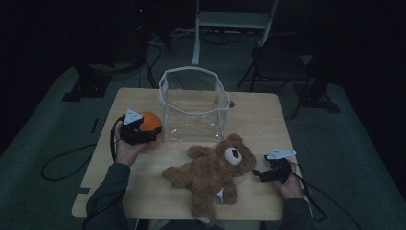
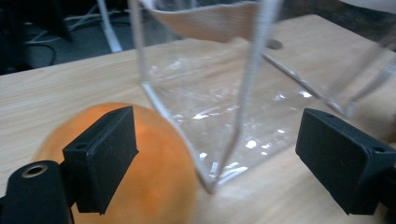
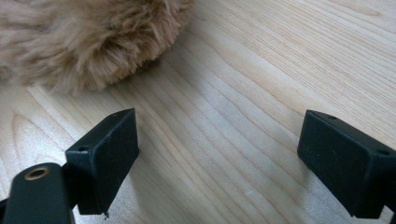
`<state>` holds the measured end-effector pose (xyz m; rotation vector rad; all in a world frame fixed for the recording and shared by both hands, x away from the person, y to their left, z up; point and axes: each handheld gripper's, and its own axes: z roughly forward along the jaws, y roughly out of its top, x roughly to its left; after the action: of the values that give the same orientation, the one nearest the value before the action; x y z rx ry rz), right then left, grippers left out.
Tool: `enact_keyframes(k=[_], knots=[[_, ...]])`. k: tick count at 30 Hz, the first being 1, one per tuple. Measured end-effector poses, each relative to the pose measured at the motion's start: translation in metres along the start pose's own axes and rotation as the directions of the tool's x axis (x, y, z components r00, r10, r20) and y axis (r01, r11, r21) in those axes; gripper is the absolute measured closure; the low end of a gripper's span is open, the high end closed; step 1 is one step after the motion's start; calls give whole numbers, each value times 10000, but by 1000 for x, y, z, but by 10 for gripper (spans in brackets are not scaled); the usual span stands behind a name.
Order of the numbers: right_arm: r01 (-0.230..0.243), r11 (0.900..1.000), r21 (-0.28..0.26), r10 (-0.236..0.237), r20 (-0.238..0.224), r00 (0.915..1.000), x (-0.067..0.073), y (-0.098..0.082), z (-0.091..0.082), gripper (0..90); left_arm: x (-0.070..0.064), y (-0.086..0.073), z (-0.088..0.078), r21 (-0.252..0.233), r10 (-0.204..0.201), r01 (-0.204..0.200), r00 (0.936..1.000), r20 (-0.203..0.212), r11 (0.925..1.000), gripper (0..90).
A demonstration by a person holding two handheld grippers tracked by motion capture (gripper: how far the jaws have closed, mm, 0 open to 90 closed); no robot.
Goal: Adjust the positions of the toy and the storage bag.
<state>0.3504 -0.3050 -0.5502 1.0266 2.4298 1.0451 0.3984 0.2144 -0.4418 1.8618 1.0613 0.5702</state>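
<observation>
A clear plastic bag (image 1: 194, 105) is standing open on the wooden table (image 1: 258, 115), and everything else is lying around it. An orange ball (image 1: 150, 120) is sitting on the table just to the left of the bag, almost against the bag's near left corner. The left gripper (image 1: 143, 133) is hovering right beside the ball on the side away from the bag, held in the person's left hand (image 1: 125, 149).

In the left gripper view, the left gripper (image 2: 215, 154) is standing with its jaws wide apart and nothing pressed between them. The ball (image 2: 154, 172) is showing behind and beside the left-hand jaw, blurred, and it is hard to tell whether that jaw is grazing it. The bag's lower corner (image 2: 210, 182) is pointing into the gap between the jaws.

A brown teddy bear (image 1: 210, 172) is lying on its back in front of the bag, on the near side of the table, with its head towards the right. The right gripper (image 1: 261, 175) is resting just beside the bear's head, farther from the bag, held low in the person's right hand (image 1: 290, 184).

In the right gripper view, the right gripper (image 3: 217, 154) is also standing with its jaws wide apart over bare wood (image 3: 243, 107), gripping nothing. The bear's fur (image 3: 88, 37) is lying ahead of the jaws, apart from them.
</observation>
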Motion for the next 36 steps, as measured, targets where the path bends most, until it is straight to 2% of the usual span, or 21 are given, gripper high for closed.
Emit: enact_keyframes(k=[4,6,7,13,17,21,23,26,27,28,31,33,34,36], knots=[[-3,10000,-2,3,-2,10000,0,0,0,117,-15,1,-1,83,349,-354,9978,566,9993,162],[-14,10000,-3,14,-8,10000,0,0,0,117,-23,2,-3,10,470,-474,9937,1019,9989,214],[-13,10000,-4,13,-6,10000,0,0,0,117,-28,2,-3,-11,539,-541,9924,1109,9985,216],[-13,10000,-5,13,-6,10000,0,0,0,117,-59,8,-6,-76,939,-943,9757,1980,9955,221],[-18,10000,-3,18,-10,10000,0,0,0,117,-76,11,-8,-28,1104,-1127,9672,2286,9936,209],[-19,10000,-5,19,-11,10000,0,0,0,117,-92,13,-8,-21,1164,-1203,9553,2717,9927,197],[-17,10000,-4,17,-11,10000,0,0,0,117,-101,13,-6,84,1188,-1272,9459,3019,9918,186],[-1,10000,-12,1,-2,10000,0,0,0,117,-117,12,-2,235,1281,-1438,9353,3298,9893,165],[-2,10000,-12,2,-2,10000,0,0,0,117,-117,12,-2,235,1281,-1438,9353,3298,9893,162],[-9,10000,-15,9,1,10000,0,0,0,117,-128,11,1,313,1399,-1612,9247,3540,9864,162],[-29,10000,-7,29,-7,10000,0,0,0,117,-146,10,6,505,1747,-2106,9037,3909,9763,148],[-26,10000,-8,26,-8,10000,0,0,0,117,-158,8,10,603,2028,-2504,8841,4209,9663,148],[-18,10000,-4,18,-5,10000,0,0,0,117,-163,7,11,621,2131,-2621,8823,4197,9630,147],[-5,10000,-1,5,-3,10000,0,0,0,117,-172,6,16,710,2219,-2817,8665,4472,9569,147]])
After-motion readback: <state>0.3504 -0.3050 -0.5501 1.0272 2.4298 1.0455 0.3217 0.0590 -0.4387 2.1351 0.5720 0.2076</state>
